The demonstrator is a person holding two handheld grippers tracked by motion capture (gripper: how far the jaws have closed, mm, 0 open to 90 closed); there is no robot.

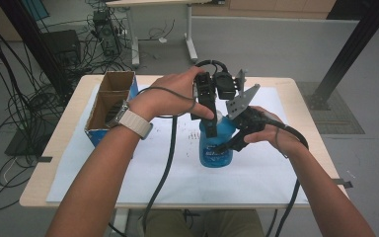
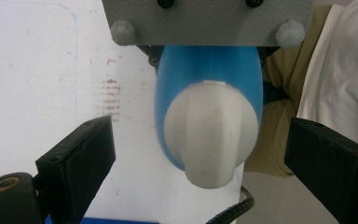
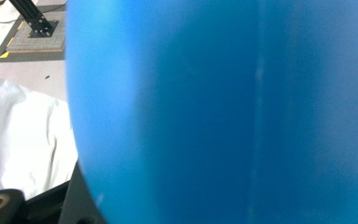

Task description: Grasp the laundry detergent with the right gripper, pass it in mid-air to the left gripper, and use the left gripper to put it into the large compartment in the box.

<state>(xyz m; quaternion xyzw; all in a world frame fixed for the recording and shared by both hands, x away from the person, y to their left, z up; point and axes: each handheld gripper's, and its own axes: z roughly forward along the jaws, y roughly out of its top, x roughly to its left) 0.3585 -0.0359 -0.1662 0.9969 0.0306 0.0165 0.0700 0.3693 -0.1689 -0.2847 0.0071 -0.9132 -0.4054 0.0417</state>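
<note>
A blue bottle (image 1: 216, 148) with a white cap (image 2: 209, 133) stands upright on the white sheet near the middle of the table. My right gripper (image 1: 231, 141) comes in from the right and is shut on the bottle's body, and the blue wall (image 3: 223, 112) sits right against its camera. My left gripper (image 1: 211, 114) hangs over the bottle's top, pointing down. In the left gripper view it (image 2: 200, 158) is open, with one black jaw on each side of the cap and clear of it. The right gripper's grey plate (image 2: 205, 21) shows just beyond the bottle.
An open cardboard box (image 1: 111, 98) with a blue side stands at the table's left edge. White paper (image 1: 128, 168) covers most of the tabletop. Both grippers' cables trail off the near edge. Cables, a desk frame and a black post (image 1: 348, 49) stand on the floor beyond.
</note>
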